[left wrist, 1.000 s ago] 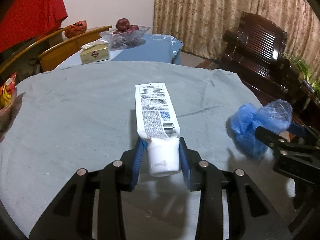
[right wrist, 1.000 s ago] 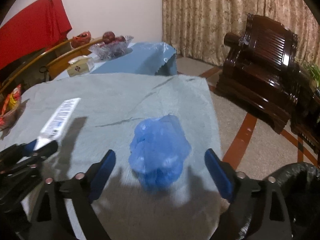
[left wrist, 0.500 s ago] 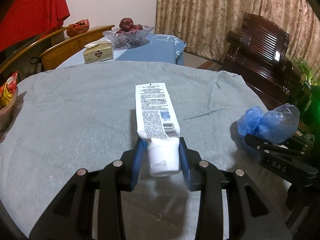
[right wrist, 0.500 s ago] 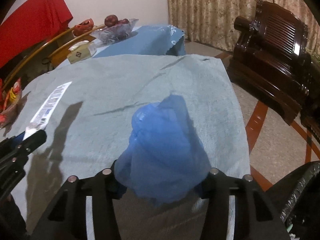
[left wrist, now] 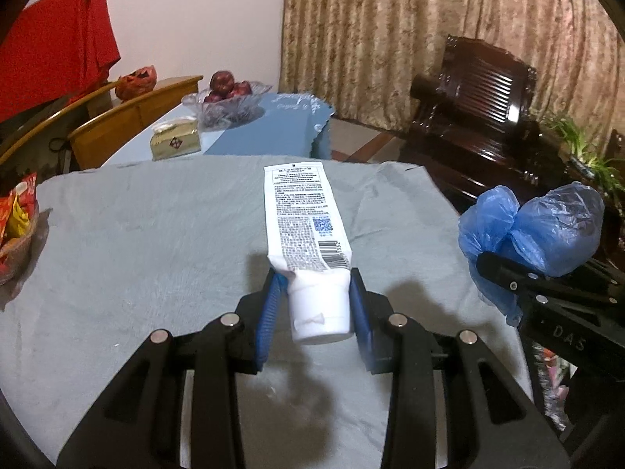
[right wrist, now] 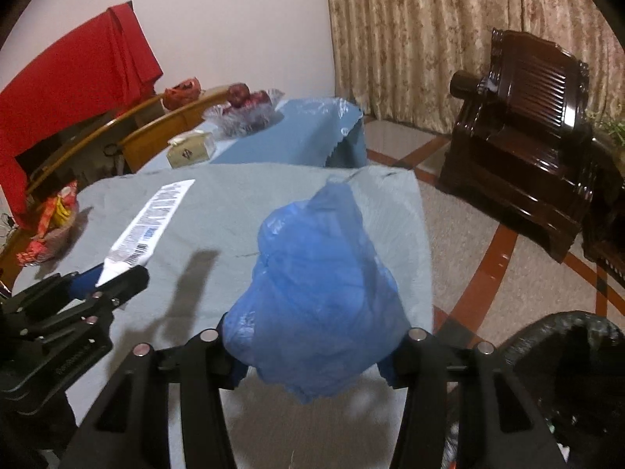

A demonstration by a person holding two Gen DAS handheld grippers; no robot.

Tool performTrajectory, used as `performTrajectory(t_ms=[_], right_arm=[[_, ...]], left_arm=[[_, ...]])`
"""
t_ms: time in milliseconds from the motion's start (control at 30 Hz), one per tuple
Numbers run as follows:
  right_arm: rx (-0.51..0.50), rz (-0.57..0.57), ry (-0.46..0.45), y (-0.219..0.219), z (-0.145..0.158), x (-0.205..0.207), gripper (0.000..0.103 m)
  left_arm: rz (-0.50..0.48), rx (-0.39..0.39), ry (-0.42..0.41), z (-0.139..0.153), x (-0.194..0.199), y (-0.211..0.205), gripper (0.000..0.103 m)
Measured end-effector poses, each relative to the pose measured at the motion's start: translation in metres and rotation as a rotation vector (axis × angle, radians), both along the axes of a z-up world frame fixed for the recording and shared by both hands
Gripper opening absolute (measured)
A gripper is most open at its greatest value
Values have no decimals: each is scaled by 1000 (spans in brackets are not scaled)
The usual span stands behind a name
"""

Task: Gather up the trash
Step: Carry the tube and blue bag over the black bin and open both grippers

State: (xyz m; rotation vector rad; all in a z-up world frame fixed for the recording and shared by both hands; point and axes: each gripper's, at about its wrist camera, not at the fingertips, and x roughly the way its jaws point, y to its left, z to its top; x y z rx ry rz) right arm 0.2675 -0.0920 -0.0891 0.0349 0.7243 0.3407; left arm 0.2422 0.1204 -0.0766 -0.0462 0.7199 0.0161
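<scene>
A white tube [left wrist: 304, 219] with printed text and a barcode sticks forward from my left gripper [left wrist: 318, 305], which is shut on its cap end, above the grey-clothed table [left wrist: 136, 254]. To its right hangs a crumpled blue plastic bag [left wrist: 547, 226], off the table. In the right wrist view that blue bag [right wrist: 316, 293] bulges up between the fingers of my right gripper [right wrist: 312, 363], which is shut on it. The tube [right wrist: 152, 222] and left gripper [right wrist: 113, 277] show at the left there. A black-lined trash bin [right wrist: 566, 351] stands on the floor at lower right.
A basket of red snack packets [left wrist: 15, 234] sits at the table's left edge. Behind are a blue-covered table with a glass fruit bowl [left wrist: 226, 97] and a gold tissue box [left wrist: 175, 142]. A dark wooden armchair [left wrist: 476, 109] stands at right.
My right gripper went from open around the blue bag to shut on it and lifted it off the table. The left gripper rose with the tube still held.
</scene>
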Motion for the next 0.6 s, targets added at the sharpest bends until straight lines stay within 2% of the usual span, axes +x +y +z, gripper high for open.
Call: performTrajectory(t_ms=[600], right_arm=[[33, -41, -93, -61, 57, -110, 50]], left_arm=[[-117, -47, -57, 54, -88, -59, 34]])
